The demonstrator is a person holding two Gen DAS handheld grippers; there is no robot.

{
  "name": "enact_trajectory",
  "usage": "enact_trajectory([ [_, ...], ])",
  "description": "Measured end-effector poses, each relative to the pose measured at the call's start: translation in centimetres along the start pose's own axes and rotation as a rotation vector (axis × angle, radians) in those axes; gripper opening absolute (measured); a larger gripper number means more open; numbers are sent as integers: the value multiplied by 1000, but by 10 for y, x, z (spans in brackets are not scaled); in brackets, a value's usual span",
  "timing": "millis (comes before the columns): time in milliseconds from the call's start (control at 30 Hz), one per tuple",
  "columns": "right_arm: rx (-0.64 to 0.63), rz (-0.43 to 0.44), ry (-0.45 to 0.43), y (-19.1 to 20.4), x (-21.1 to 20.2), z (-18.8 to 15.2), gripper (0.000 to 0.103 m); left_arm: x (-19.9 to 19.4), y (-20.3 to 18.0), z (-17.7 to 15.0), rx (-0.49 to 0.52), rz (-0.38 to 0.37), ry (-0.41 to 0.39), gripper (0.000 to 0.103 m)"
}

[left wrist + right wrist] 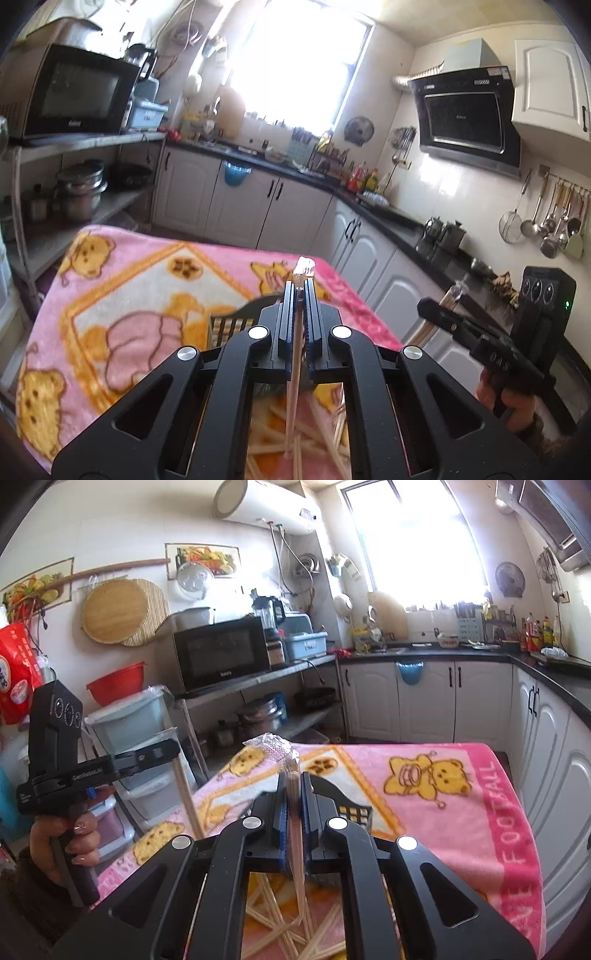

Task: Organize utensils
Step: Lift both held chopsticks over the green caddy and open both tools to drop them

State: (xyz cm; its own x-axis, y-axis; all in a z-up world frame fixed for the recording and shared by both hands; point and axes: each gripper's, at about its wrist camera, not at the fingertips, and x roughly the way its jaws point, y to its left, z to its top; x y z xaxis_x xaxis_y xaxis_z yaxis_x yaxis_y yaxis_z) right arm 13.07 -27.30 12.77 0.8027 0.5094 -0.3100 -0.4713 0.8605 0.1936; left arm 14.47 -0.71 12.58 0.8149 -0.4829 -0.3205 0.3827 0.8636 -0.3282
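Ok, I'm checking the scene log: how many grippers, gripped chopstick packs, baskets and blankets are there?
Grippers: 2 (left gripper, right gripper)
Gripped chopstick packs: 2, one per gripper
Black basket: 1
Pink blanket: 1
Total: 6
The loose chopsticks overlap too much to count.

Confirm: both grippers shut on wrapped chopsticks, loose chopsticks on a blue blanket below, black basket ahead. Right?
Not quite: the blanket is pink, with yellow bears, as the right wrist view shows. The rest holds: the left gripper and right gripper are each shut on wrapped chopsticks, loose chopsticks lie below, and the black basket sits ahead.
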Motion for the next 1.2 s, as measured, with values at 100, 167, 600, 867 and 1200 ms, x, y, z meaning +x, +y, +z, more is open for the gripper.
enact_trajectory([
  [100, -3, 5, -25, 2, -1, 8, 6, 0, -4, 13, 1, 5, -44, 3],
  [167, -7, 6, -44, 3, -1, 14, 6, 1, -6, 21, 3, 12, -78, 2],
  [600, -22, -27, -173, 1, 6, 61, 6, 7, -11, 63, 27, 95, -213, 2],
  [867, -28, -52, -200, -7, 34, 78, 6, 23, -2, 67, 47, 164, -243, 3],
  [1200, -11, -93, -127, -18, 76, 59, 6, 52, 25, 41, 24, 194, -189, 3],
])
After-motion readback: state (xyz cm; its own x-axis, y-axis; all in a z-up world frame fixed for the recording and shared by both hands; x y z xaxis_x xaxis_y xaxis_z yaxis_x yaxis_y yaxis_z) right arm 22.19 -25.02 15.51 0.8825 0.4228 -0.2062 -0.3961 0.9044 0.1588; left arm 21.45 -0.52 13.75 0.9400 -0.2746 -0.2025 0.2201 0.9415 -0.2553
